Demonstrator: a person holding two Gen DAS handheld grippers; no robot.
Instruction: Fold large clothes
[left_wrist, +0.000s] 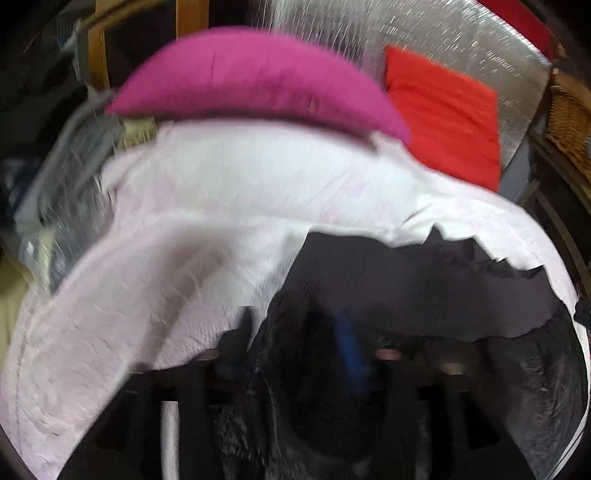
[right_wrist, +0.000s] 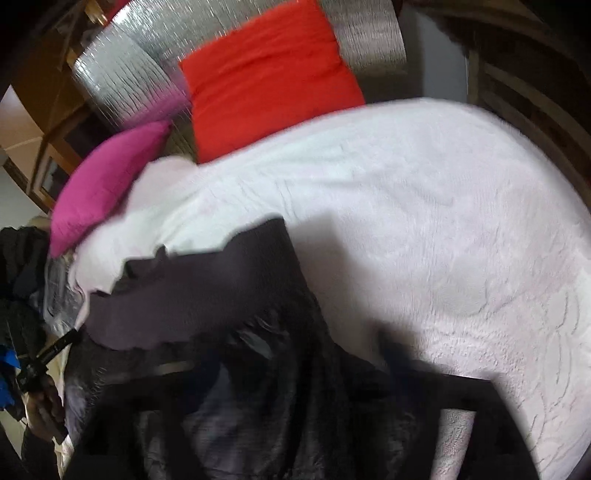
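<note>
A large dark garment (left_wrist: 406, 280) with a fuzzy black lining (left_wrist: 280, 406) hangs over my left gripper (left_wrist: 306, 369) and hides its fingers; the cloth seems pinched there. In the right wrist view the same dark garment (right_wrist: 192, 291) drapes over my right gripper (right_wrist: 295, 387), whose black fingers (right_wrist: 406, 384) are mostly covered. The garment lies over a pale pink bedspread (left_wrist: 229, 184), also seen in the right wrist view (right_wrist: 424, 221). My left gripper shows at the far left of the right wrist view (right_wrist: 40, 362). Both views are blurred.
A magenta pillow (left_wrist: 251, 81) and a red pillow (left_wrist: 443, 118) lie at the head of the bed against a silver foil panel (left_wrist: 443, 37). A heap of grey clothes (left_wrist: 66, 177) sits at the bed's left. Wooden furniture (right_wrist: 517, 92) stands at the right.
</note>
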